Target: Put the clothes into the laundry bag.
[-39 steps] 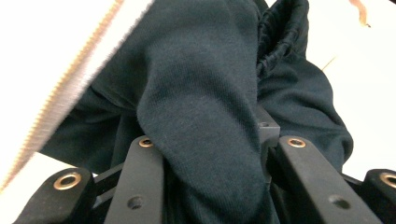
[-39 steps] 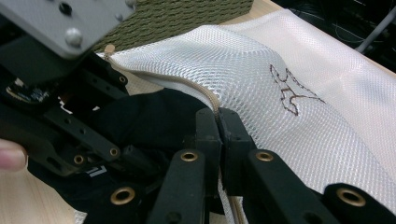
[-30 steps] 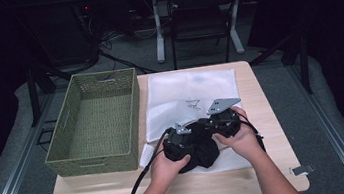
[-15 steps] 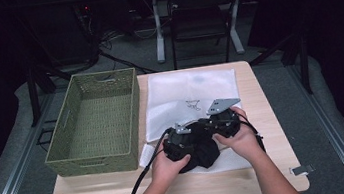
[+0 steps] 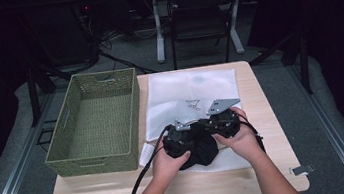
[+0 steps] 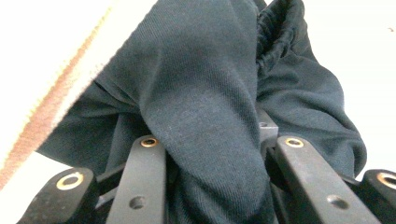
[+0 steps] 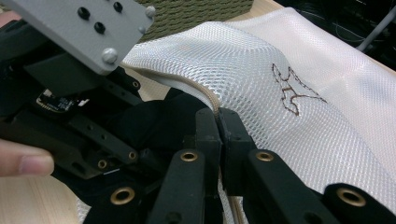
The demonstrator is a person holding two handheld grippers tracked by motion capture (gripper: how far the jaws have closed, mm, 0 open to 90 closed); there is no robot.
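Black garment (image 5: 198,149) sits bunched at the near edge of the white mesh laundry bag (image 5: 190,94), between both hands, on the worktop (image 5: 271,174).

Left claw (image 5: 182,143): in its own view a thick fold of dark knit (image 6: 201,107) runs down between the jaws, jaws spread on either side of it. Cannot tell if they're clamped on it or just pushed in.

Right claw (image 7: 218,122): jaws clenched on the hemmed edge of the mesh bag (image 7: 280,93), lifting that edge. Dark fabric lies just under the raised lip, beside the left claw's body.

Progress, my read: bag mouth is held up, garment is at the opening but mostly still outside. Left to do: feed the bundle in under the lip, then let go of the edge. Early-to-mid stage.

Containers: how much cloth is already inside the mesh bag I can't make out. Green woven basket (image 5: 95,122) at the far left of the worktop, just beside the bag, nothing visible inside it.
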